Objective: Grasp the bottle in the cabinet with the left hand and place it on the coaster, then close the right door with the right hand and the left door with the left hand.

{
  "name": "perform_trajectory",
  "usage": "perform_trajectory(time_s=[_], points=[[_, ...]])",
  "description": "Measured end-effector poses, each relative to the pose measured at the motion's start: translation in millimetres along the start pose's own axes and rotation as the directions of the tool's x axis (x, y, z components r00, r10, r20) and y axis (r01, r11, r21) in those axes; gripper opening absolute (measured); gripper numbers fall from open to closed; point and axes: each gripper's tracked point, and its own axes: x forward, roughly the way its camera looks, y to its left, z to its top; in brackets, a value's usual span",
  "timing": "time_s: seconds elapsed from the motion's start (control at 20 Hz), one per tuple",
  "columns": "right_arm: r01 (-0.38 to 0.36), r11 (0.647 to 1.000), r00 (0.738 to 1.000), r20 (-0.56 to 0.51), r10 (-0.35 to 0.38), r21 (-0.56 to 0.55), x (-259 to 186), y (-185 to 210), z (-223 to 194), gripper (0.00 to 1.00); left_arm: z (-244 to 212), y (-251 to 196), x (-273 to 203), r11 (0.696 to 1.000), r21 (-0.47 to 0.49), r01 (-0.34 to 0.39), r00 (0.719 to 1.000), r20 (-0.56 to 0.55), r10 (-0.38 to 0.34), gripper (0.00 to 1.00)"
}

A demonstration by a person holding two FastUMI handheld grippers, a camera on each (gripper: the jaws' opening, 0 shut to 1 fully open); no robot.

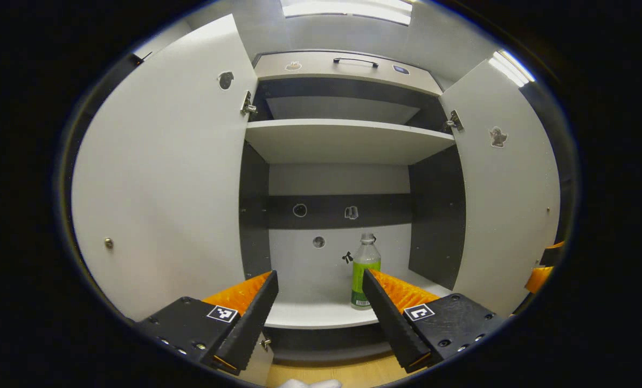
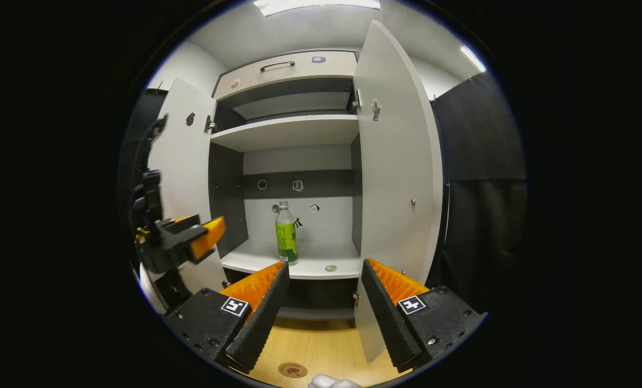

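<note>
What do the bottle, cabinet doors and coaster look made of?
Bottle: likely clear plastic, see-through neck, green wrap label. Doors: probably matte white laminate board, flat and even, with metal hinges. Coaster: looks like brown cork or wood, dull; too small to settle.

Both doors stand swung wide, the left door (image 1: 164,178) and the right door (image 1: 506,199), so I have a broad opening between them into the cabinet (image 2: 294,64). On the lower shelf (image 1: 321,315) the bottle (image 1: 365,269) stands alone toward the right, with bare shelf to its left. The upper shelf (image 1: 347,141) roofs the space above it. My left gripper (image 1: 321,312) gapes before the shelf's front edge.
</note>
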Motion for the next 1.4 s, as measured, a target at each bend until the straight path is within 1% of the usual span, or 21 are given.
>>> perform_trajectory(time_s=[0.15, 0.25, 0.45, 0.65, 0.8, 0.9, 0.95, 1.0, 1.05, 1.1, 1.15, 1.2, 1.25, 1.3, 1.35, 1.4], points=[[0.029, 0.999, 1.000, -0.004, -0.029, -0.022, -6, -7, 2, 0.83, -7, -28, 45, 0.999, -0.033, 0.042, 0.999, -0.002, -0.042, 0.96], [0.052, 0.998, 0.999, -0.008, -0.052, -0.030, -9, -12, 3, 0.83, -14, -43, 75, 0.998, -0.030, 0.054, 0.999, -0.001, -0.054, 0.96], [0.095, 0.994, 0.995, -0.024, -0.096, -0.062, -15, -22, 2, 0.83, -41, -69, 128, 0.998, -0.015, 0.067, 0.997, -0.031, -0.068, 0.96], [0.138, 0.987, 0.990, -0.028, -0.141, -0.083, -19, -35, 4, 0.83, -65, -75, 162, 0.999, -0.010, 0.039, 0.998, -0.056, -0.039, 0.96], [0.151, 0.984, 0.987, -0.032, -0.154, -0.091, -22, -39, 1, 0.83, -73, -78, 178, 1.000, -0.011, 0.029, 0.998, -0.057, -0.029, 0.96], [0.152, 0.984, 0.986, -0.050, -0.157, -0.088, -23, -41, -4, 0.83, -81, -72, 186, 1.000, -0.001, 0.003, 0.997, -0.073, -0.003, 0.96], [0.150, 0.985, 0.987, -0.053, -0.155, -0.085, -23, -41, -5, 0.83, -82, -72, 191, 1.000, -0.002, 0.005, 0.997, -0.071, -0.005, 0.96], [0.152, 0.985, 0.986, -0.052, -0.156, -0.083, -24, -42, -4, 0.83, -83, -70, 200, 1.000, 0.000, -0.009, 0.998, -0.066, 0.009, 0.96], [0.152, 0.985, 0.986, -0.050, -0.156, -0.084, -25, -42, -4, 0.83, -81, -65, 191, 1.000, 0.007, -0.021, 0.997, -0.073, 0.022, 0.75], [0.150, 0.985, 0.987, -0.050, -0.154, -0.085, -26, -41, -5, 0.83, -82, -63, 188, 1.000, 0.004, -0.022, 0.997, -0.078, 0.022, 0.75], [0.145, 0.986, 0.988, -0.050, -0.149, -0.084, -28, -40, -5, 0.83, -81, -62, 185, 1.000, -0.004, -0.018, 0.996, -0.083, 0.018, 0.77], [0.141, 0.986, 0.988, -0.047, -0.145, -0.085, -29, -39, -4, 0.83, -76, -63, 178, 1.000, -0.011, -0.011, 0.997, -0.071, 0.010, 0.74], [0.140, 0.986, 0.989, -0.045, -0.144, -0.088, -31, -39, -4, 0.83, -68, -62, 170, 1.000, -0.012, -0.007, 0.999, -0.054, 0.006, 0.74], [0.137, 0.987, 0.989, -0.045, -0.141, -0.089, -33, -38, -4, 0.83, -61, -62, 161, 1.000, -0.007, 0.000, 0.999, -0.037, 0.000, 0.77], [0.132, 0.987, 0.990, -0.047, -0.136, -0.087, -35, -36, -6, 0.83, -57, -62, 150, 1.000, -0.003, 0.006, 1.000, -0.025, -0.006, 0.74], [0.125, 0.989, 0.990, -0.051, -0.130, -0.084, -36, -35, -7, 0.83, -53, -63, 137, 1.000, -0.003, 0.015, 1.000, -0.015, -0.015, 0.74]])
